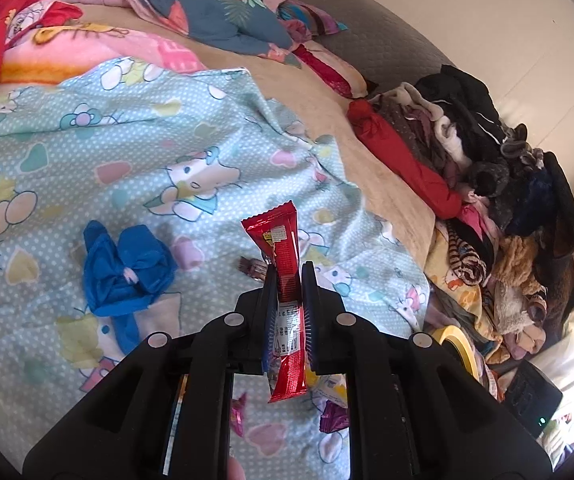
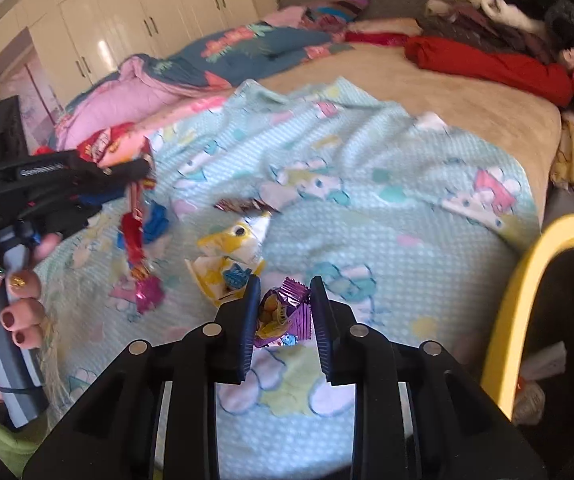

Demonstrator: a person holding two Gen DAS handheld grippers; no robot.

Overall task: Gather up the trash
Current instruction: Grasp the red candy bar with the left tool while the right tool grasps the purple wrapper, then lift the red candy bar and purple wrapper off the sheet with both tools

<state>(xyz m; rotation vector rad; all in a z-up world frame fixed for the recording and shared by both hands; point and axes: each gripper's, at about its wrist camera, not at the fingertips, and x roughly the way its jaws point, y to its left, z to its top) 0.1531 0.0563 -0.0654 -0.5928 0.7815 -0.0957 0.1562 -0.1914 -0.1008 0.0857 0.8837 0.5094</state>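
Note:
My left gripper [image 1: 289,270] is shut on a long red snack wrapper [image 1: 283,252] and holds it above the bed; it also shows at the left of the right wrist view [image 2: 135,176] with the wrapper [image 2: 133,232] hanging down. My right gripper [image 2: 283,284] stands around a crumpled purple wrapper [image 2: 285,310], the jaws close against its sides. On the light-blue blanket [image 2: 387,240] lie a yellow-white wrapper [image 2: 233,256], a brown wrapper [image 2: 243,205], a pink wrapper [image 2: 149,292] and a blue glove [image 1: 127,276].
A yellow-rimmed bin [image 2: 527,280] with a dark liner stands at the right by the bed. Piled clothes [image 1: 487,184] lie along the bed's right side. Pillows and quilts [image 1: 207,12] lie at the head. White wardrobes [image 2: 127,28] stand behind.

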